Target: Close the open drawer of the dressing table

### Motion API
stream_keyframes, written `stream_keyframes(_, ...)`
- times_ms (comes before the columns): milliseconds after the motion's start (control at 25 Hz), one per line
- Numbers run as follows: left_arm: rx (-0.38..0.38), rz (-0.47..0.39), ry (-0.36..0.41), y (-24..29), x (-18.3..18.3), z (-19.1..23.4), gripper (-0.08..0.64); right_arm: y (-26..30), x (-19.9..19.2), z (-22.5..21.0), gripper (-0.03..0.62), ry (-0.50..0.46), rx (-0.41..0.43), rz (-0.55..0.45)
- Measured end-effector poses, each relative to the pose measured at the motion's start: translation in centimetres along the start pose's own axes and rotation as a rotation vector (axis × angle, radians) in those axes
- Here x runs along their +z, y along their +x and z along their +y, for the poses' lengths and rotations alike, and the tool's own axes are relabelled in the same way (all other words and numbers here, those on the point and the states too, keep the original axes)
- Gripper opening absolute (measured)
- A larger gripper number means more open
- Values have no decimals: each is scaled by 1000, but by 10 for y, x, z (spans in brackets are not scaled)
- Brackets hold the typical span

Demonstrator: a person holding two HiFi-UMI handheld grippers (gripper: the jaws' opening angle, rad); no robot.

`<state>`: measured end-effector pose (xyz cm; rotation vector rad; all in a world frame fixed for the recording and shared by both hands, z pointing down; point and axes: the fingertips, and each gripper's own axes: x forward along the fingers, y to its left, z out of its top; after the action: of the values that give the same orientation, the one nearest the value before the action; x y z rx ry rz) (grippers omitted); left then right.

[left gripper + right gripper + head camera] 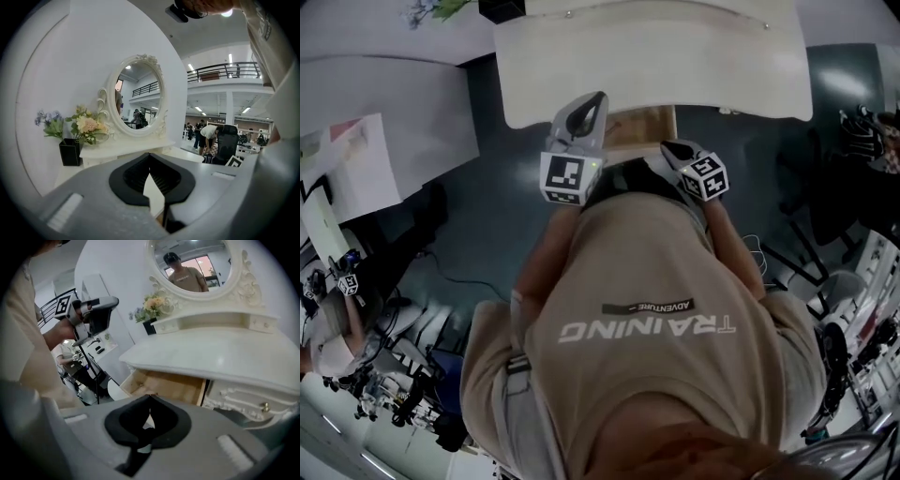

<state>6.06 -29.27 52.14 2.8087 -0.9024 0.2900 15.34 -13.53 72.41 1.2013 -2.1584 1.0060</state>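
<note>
The white tabletop (656, 66) of the dressing table fills the 12 o'clock part of the head view. The drawer (642, 127) stands open from under its near edge, with its pale wooden inside showing between the two grippers.

The left gripper (598, 99) is at the drawer's 9 o'clock, its tip overlapping the tabletop's near edge. The right gripper (671, 149) is at the drawer's 4 o'clock, just beside its front corner. Whether either one touches the wood cannot be told from above. The person's shirt (647, 328) covers the 6 o'clock half of that view.

In the left gripper view the jaws are closed tip to tip with nothing held; only bare tabletop shows through the loop behind the tips. Beyond them, at 12 o'clock, stands an oval mirror (138, 101) in a carved white frame. At its 8 o'clock are flowers (86, 124) beside a black vase (70, 152).

In the right gripper view the jaws also meet at their tips and hold nothing. The open drawer lies just past them at 12 o'clock, under the tabletop's edge. At its 3 o'clock is a shut drawer front with a small knob (265, 405). The left gripper hangs at 10 o'clock in this view, raised and apart from the drawer. The mirror at 12 o'clock reflects the person.
</note>
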Motion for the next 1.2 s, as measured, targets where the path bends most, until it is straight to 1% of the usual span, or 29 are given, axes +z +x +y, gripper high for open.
stream_keyframes(120,-24,-1,16,0,4,-3,-3,16,-43,1,5,62,30,86)
stream_keyframes(280,-29,-4,33,-2,10,-2,-3,29,-98,10,5,120,104,259)
stream_keyframes(360,-31,-1,36,-1,11,1,-3,35,-114,4,5,117,91,294)
stream_keyframes(440,-33,6,37,0,11,2,-3,39,-123,-6,4,132,62,303)
stream_keyframes(560,-28,13,40,-1,11,7,-3,46,-126,-19,5,205,38,303)
stream_keyframes(680,-21,13,40,0,13,13,-3,49,-117,-24,5,270,32,299)
stream_keyframes(920,-5,-4,26,1,21,26,-3,53,-108,-29,5,256,-8,334)
stream_keyframes(1080,11,-17,39,0,32,40,-3,58,-97,-34,5,261,-4,343)
stream_keyframes(1200,27,-18,30,-2,35,50,-3,62,-87,-36,5,247,5,354)
